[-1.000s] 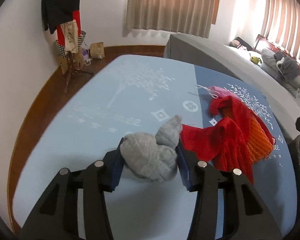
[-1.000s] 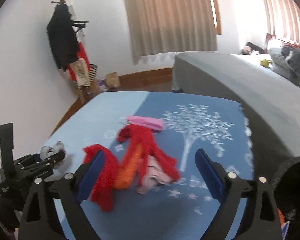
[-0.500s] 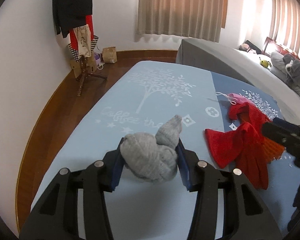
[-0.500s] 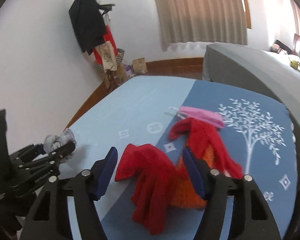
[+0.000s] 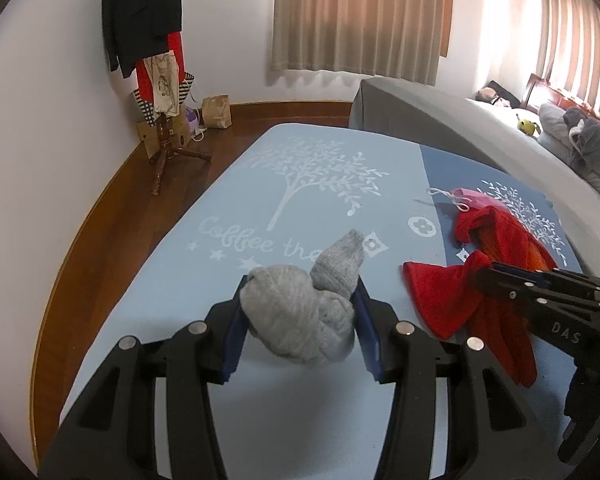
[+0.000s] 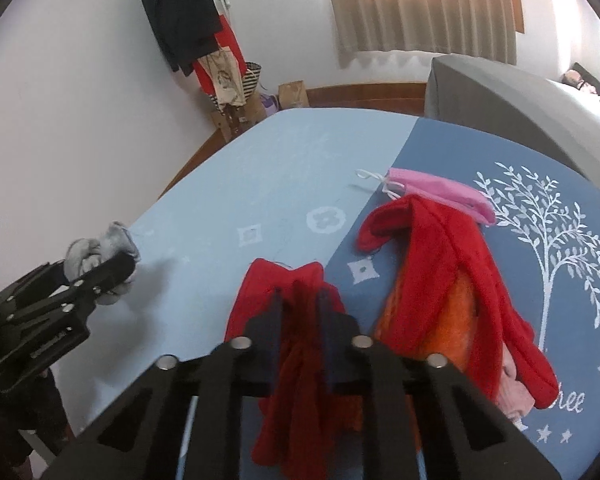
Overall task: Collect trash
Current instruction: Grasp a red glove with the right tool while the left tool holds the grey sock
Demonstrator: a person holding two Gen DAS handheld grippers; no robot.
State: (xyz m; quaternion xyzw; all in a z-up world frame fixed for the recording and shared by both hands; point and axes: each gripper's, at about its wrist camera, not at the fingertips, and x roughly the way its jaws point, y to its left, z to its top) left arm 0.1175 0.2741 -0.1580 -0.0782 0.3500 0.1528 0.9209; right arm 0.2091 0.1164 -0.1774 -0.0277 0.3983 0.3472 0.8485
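My left gripper [image 5: 300, 320] is clamped on a grey sock [image 5: 300, 320], which rests on the blue blanket [image 5: 300, 184]. My right gripper [image 6: 300, 308] has its jaws pressed together on a fold of the red cloth [image 6: 296, 344], just right of the sock. A pink mask [image 6: 440, 188] lies beyond the red cloth.

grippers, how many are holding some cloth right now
2: the left gripper is clamped on the grey knit bundle, and the right gripper is pinched shut on the red cloth.
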